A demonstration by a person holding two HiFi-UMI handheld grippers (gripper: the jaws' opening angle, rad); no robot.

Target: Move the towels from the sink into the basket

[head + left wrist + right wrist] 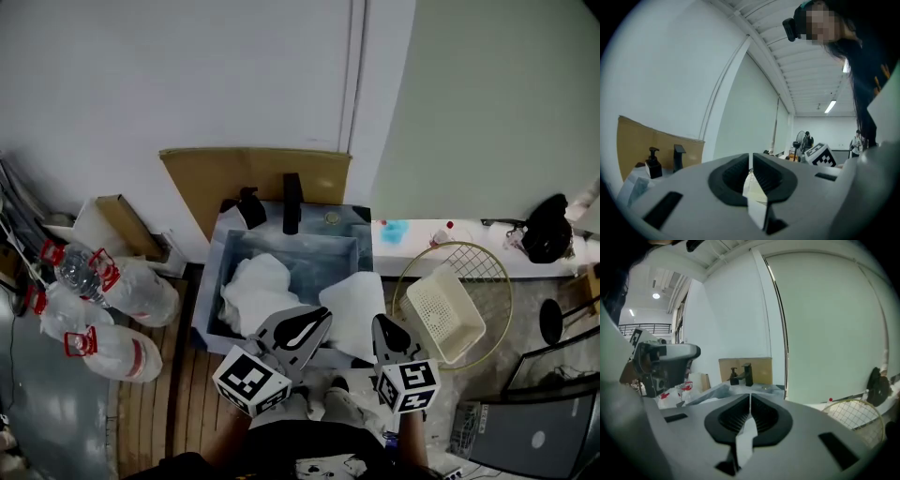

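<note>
Head view, crumpled white cloth towels [255,291] in grey sink [214,277] at centre, one over its front rim, white perforated plastic basket [448,314] centre right, left gripper [322,316] and right gripper [381,325] at lower centre, jaws of both pressed together, empty.

The head view is evenly, softly lit; the sink [309,251] holds mild shadow and the lower corners darken. Both gripper views curve strongly inside black rims; a ceiling light [829,107] glares, and the near jaws blur.
</note>
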